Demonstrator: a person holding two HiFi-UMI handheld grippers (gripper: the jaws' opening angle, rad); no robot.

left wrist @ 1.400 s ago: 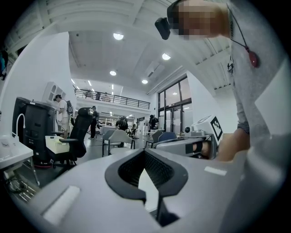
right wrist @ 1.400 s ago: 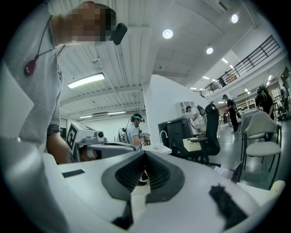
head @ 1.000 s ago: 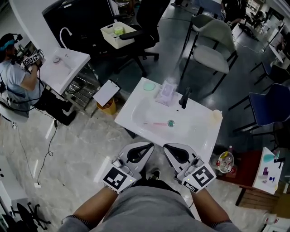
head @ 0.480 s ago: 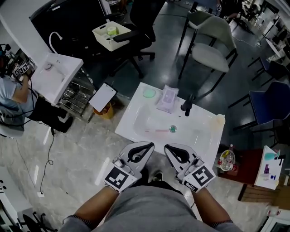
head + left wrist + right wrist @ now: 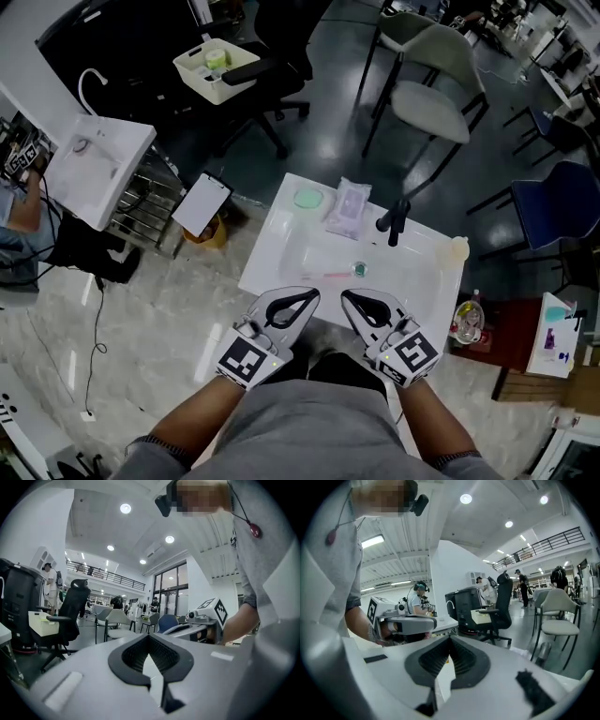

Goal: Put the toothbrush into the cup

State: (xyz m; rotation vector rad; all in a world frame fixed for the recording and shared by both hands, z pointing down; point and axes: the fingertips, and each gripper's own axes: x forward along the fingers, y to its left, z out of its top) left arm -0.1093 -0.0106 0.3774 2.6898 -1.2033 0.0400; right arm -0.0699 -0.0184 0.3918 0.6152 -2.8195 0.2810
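Note:
A pink toothbrush point(image 5: 330, 274) lies flat in the white sink basin point(image 5: 281, 246), just left of the green drain point(image 5: 359, 269). The pale green cup point(image 5: 308, 198) stands on the sink's far left corner, next to a clear packet point(image 5: 348, 204). My left gripper point(image 5: 312, 295) and right gripper point(image 5: 345, 296) hover side by side over the sink's near edge, both shut with nothing held. In the left gripper view the left gripper's point(image 5: 150, 638) jaws meet at the tip. The right gripper's point(image 5: 450, 640) jaws also meet in its own view. The toothbrush and cup are hidden in both gripper views.
A black faucet point(image 5: 394, 221) rises at the sink's far side. A second sink point(image 5: 98, 169) and a person point(image 5: 17, 192) are at the left, a white board point(image 5: 202, 204) leans beside them. Chairs point(image 5: 431, 94) stand beyond, and a bottle point(image 5: 466, 326) sits at the right.
The head view has drifted, so the sink sits a little lower and the room slid left. Both grippers stay shut at the near edge. The toothbrush lies where it was.

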